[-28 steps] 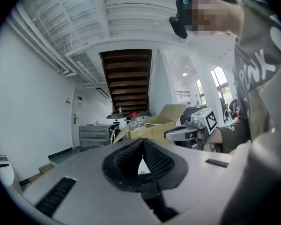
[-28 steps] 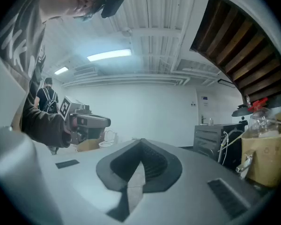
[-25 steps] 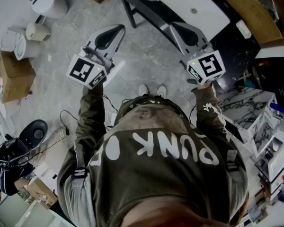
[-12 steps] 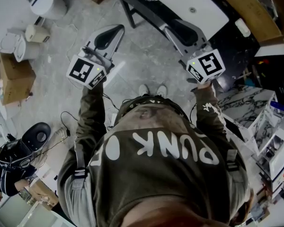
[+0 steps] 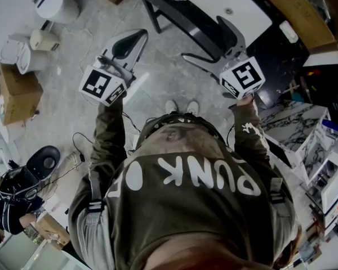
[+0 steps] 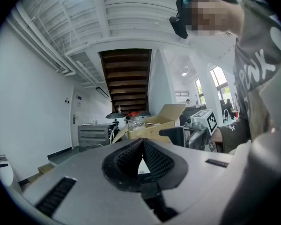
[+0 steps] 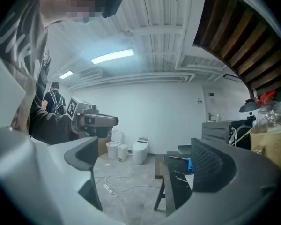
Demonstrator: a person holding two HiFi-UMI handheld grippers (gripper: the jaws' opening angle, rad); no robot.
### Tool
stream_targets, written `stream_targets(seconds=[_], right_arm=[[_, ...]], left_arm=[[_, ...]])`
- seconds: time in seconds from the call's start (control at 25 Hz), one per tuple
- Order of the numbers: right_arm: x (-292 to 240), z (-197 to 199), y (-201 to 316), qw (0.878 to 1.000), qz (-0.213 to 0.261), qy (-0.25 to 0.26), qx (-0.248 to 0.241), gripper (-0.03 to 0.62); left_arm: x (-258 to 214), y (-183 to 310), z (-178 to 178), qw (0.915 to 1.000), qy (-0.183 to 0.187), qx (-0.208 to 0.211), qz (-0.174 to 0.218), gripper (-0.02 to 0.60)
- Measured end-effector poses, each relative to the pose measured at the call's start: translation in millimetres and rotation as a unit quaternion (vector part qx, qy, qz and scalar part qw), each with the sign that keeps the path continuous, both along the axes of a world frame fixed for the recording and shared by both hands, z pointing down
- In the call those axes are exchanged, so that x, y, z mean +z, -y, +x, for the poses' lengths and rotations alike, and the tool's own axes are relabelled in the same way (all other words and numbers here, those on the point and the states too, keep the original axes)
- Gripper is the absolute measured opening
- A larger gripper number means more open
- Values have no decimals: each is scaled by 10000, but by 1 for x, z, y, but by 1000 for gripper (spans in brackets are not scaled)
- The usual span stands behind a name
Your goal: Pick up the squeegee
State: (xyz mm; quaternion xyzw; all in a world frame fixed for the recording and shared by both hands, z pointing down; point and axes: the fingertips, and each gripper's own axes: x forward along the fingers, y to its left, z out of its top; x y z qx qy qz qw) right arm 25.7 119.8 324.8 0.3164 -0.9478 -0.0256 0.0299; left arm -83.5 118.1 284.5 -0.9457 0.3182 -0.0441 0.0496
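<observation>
The left gripper (image 5: pixel 139 34), grey plastic with a marker cube, has its jaws clenched together on nothing above the grey stone floor (image 5: pixel 169 75). The right gripper (image 5: pixel 201 37) has just been opening. Its jaws stand released wide and empty, facing the near end of a dark marble-topped table (image 7: pixel 178 184). A small blue object (image 7: pixel 189 165) lies farther along that table; whether it is the squeegee cannot be told.
</observation>
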Motion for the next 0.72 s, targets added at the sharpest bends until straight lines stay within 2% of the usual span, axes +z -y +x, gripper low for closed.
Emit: stream_targets(seconds=[0.72], right_arm=[[-3,19,-5,9999,119,-23,76,595]], left_arm=[[-2,-5,13,10000,63,-50,40,3]])
